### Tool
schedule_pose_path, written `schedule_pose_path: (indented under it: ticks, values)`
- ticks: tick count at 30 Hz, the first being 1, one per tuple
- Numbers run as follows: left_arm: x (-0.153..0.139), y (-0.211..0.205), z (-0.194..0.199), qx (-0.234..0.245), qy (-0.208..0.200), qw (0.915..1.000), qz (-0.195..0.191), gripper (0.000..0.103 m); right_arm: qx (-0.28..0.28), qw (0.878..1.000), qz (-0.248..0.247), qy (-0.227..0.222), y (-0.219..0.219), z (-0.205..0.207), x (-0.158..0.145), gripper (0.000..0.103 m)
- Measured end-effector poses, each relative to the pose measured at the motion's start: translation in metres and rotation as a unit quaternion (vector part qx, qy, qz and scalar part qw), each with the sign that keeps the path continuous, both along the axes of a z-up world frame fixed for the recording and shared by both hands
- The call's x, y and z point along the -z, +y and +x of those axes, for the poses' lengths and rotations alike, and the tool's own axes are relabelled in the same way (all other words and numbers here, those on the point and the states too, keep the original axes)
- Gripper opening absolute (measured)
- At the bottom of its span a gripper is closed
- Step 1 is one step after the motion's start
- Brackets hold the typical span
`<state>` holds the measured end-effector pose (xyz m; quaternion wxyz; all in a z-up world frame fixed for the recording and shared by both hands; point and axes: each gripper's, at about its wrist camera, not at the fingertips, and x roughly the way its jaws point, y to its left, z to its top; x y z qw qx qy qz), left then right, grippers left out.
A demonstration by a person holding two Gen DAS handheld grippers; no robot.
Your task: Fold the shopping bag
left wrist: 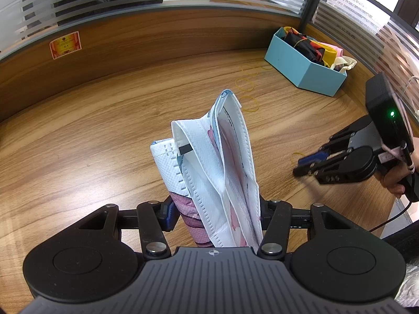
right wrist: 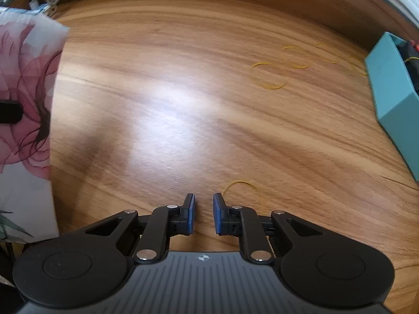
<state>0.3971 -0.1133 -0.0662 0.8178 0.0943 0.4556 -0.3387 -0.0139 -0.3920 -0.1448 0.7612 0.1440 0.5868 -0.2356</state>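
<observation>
White and pink, the folded shopping bag (left wrist: 214,172) stands mid-frame, clamped between my left gripper (left wrist: 216,213) fingers above the wooden tabletop (left wrist: 91,144). At the right edge my right gripper (right wrist: 204,214) points down, fingers narrowly parted on nothing, a yellow rubber band (right wrist: 239,187) just beside them.
</observation>
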Motion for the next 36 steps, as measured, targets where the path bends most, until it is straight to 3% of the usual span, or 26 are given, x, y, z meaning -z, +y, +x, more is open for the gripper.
schedule_pose_path:
  ticks: [6, 14, 19, 21, 36]
  values:
    - [0.000, -0.001, -0.001, 0.001, 0.000, 1.0000, 0.001, 0.055, 0.026, 0.999, -0.023, 0.002, -0.022, -0.011, -0.006, 0.034]
    - [0.001, -0.001, -0.002, -0.001, 0.002, 1.0000, 0.002, 0.055, 0.017, 1.000, -0.014, 0.015, -0.032, -0.010, 0.006, 0.036]
    - [0.002, -0.002, -0.002, 0.001, 0.003, 1.0000, 0.003, 0.055, 0.003, 1.000, -0.008, 0.012, -0.024, -0.007, 0.008, 0.054]
    - [0.002, -0.002, -0.002, 0.002, 0.003, 1.0000, 0.002, 0.055, -0.005, 1.000, -0.010, 0.014, -0.018, -0.006, 0.007, 0.057]
    - [0.004, -0.001, 0.000, 0.001, 0.006, 1.0000, 0.003, 0.055, 0.005, 1.000, 0.010, -0.002, -0.020, -0.008, 0.005, 0.059]
